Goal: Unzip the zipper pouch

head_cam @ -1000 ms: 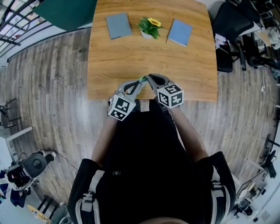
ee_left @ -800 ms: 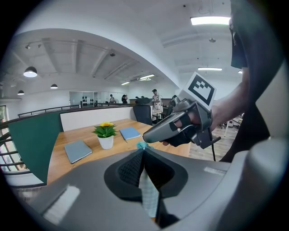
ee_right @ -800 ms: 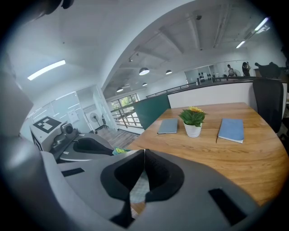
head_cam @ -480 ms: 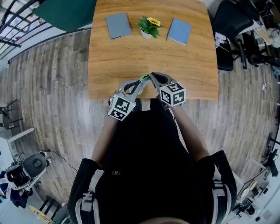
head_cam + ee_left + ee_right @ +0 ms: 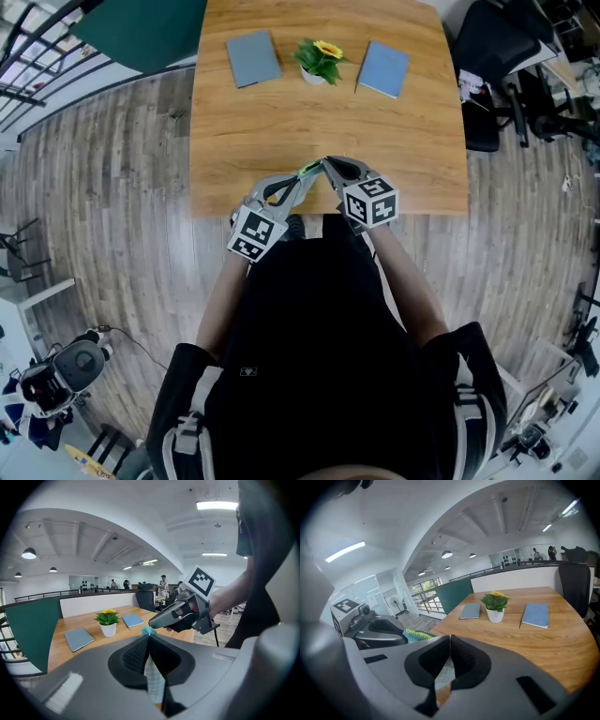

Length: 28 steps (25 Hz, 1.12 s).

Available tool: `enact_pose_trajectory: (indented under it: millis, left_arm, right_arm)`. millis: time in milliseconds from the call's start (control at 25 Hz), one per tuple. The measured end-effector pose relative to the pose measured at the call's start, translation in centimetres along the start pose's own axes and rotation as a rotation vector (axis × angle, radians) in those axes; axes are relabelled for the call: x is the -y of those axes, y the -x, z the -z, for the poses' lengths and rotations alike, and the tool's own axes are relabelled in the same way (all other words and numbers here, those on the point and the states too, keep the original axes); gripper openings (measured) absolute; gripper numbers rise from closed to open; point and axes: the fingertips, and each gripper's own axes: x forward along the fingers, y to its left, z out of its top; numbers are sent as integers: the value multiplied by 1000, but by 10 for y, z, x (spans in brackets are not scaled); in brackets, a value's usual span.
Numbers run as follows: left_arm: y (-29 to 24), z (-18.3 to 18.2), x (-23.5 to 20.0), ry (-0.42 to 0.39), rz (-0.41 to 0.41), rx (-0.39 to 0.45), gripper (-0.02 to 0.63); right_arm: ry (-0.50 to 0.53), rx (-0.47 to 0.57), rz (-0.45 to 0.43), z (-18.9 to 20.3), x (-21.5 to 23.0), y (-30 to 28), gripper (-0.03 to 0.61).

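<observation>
1. Your left gripper [image 5: 302, 178]: jaws closed, pinching the zipper pouch [image 5: 154, 679] fabric. It points forward, slightly down and inward.
2. Your right gripper [image 5: 326, 165]: jaws closed on the same pouch, angled in toward the left one.
3. The two tips nearly meet in a V ahead of your torso.
4. Both forearms are bare, with your elbows tucked beside your body.

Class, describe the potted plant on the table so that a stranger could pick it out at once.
Start at the light wooden table and look toward its far side. There a small white pot holding green leaves and a yellow flower stands between a flat grey-blue notebook and a flat blue notebook. It alone is upright and leafy.
</observation>
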Motion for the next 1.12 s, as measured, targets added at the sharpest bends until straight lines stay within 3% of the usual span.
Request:
enact_pose_trajectory:
  millis: [1120]
  left_arm:
    - [11, 2, -5, 18, 27, 33, 6]
  right_arm:
    - [44, -7, 33, -1, 4, -7, 6]
